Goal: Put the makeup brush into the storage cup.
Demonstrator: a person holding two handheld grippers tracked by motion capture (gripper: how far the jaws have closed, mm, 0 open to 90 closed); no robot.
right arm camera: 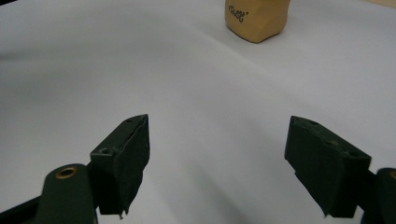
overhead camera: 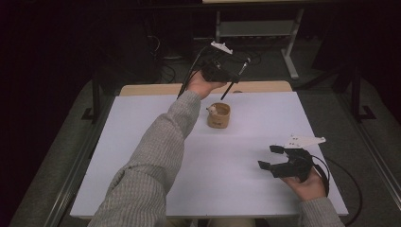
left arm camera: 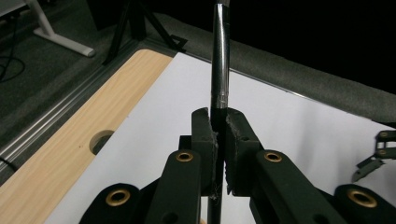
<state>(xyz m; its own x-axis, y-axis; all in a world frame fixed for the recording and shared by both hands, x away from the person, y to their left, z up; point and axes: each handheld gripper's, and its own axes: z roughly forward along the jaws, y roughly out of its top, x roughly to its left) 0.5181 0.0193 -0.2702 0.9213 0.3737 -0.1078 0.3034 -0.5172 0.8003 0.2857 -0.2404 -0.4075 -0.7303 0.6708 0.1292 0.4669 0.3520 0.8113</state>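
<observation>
My left gripper (left arm camera: 218, 140) clamps a slim dark metal-barrelled pen (left arm camera: 220, 60) above the small round tan wooden cup (overhead camera: 218, 115) mid-table; my right gripper (right arm camera: 217, 163), jaws spread wide, hovers over bare white tabletop (overhead camera: 236, 156)

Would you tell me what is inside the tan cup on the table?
Inside the tan cup a small whitish thing shows at the rim; the cup's wall hides anything deeper.

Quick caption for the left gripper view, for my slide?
Left tool shut on a dark pen, held above the white table.
</observation>
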